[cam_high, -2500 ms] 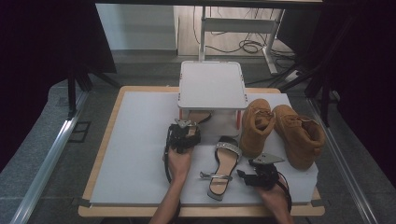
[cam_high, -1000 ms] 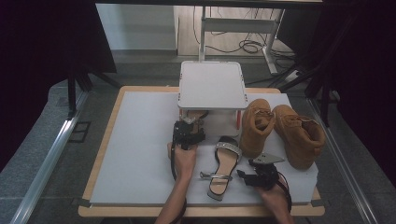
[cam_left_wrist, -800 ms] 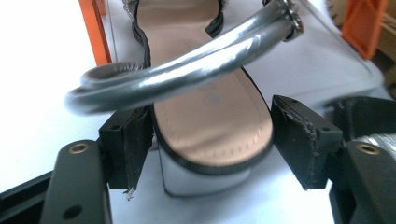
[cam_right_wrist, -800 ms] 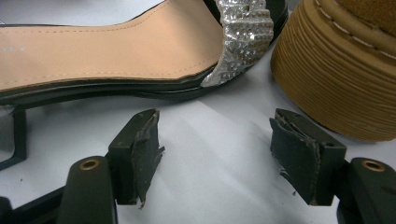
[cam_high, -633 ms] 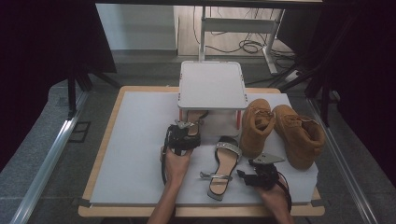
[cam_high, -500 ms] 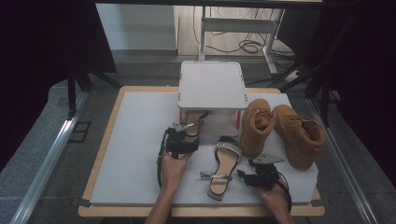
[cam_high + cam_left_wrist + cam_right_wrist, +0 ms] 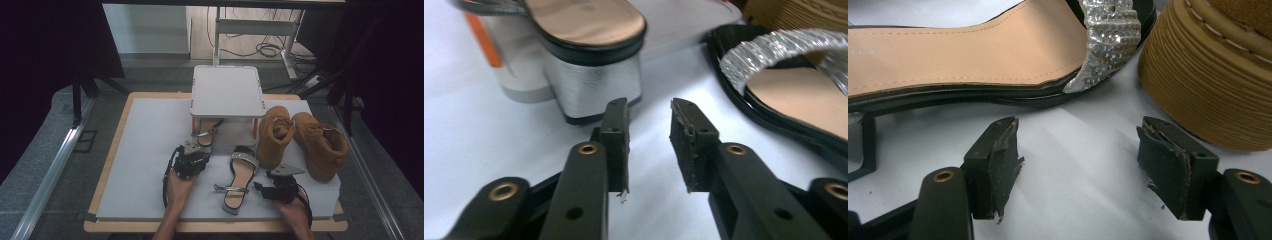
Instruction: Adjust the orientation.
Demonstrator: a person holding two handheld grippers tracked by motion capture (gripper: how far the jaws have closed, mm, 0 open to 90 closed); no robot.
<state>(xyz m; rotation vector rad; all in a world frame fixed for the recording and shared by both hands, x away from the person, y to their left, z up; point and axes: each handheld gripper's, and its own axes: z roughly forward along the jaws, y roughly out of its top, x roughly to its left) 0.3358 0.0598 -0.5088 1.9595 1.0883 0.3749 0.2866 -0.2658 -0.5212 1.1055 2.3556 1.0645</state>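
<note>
Sandal [image 7: 973, 60]: smooth tan insole, leather probably, glossy black edge, glittery silver strap [image 7: 1108, 35]. Second sandal's block heel [image 7: 594, 90] brushed silver. Boots [image 7: 320, 145] matt tan suede, ribbed sole. Tongs' pads [image 7: 998, 160] worn, frayed rubber. Tabletop [image 7: 150, 150] matt white.

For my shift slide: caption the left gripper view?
Left gripper, jaws closing with nothing between them, faces sandal's block heel.

Dim room, dark drapes [image 7: 55, 45] hanging at both sides. Grey carpeted floor [image 7: 45, 150] below, a metal rail [image 7: 47, 172] running along its left. Pale wall panel [image 7: 145, 27] at the back, beside a white metal desk frame [image 7: 252, 25] with black cables [image 7: 260, 49] coiled on wooden flooring.
</note>
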